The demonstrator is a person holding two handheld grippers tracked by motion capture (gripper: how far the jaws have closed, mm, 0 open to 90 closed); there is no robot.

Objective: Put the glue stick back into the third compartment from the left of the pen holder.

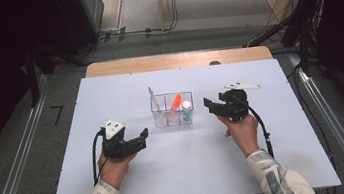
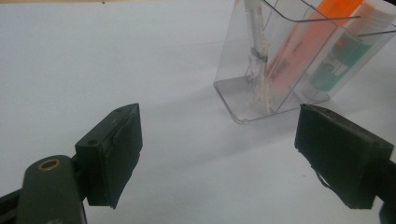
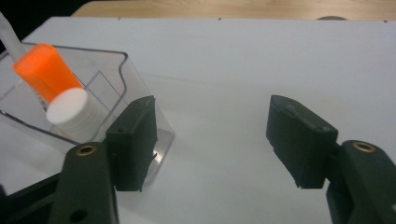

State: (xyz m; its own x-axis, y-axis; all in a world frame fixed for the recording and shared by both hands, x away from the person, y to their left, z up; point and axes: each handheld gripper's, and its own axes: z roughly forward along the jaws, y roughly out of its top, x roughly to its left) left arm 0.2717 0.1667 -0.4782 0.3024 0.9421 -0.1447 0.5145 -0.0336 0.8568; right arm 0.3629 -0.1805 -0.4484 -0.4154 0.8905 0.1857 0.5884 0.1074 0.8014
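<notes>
We see a clear plastic organizer (image 1: 172, 109) standing mid-bench, its compartments holding a thin white pen-like stick (image 1: 152, 99), an orange tube (image 1: 175, 102) and a white-capped bottle (image 1: 187, 110). We judge this as the approach step: next one gripper must close in on an item or on the organizer's wall. The right gripper (image 1: 209, 103) hovers just beside the organizer's right end, fingers wide apart and empty. The left gripper (image 1: 143, 135) sits lower left, near it, fingers likewise spread, aimed toward it.

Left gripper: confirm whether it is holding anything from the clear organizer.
No, the left gripper has its jaws wide apart over bare table, short of the organizer.
</notes>
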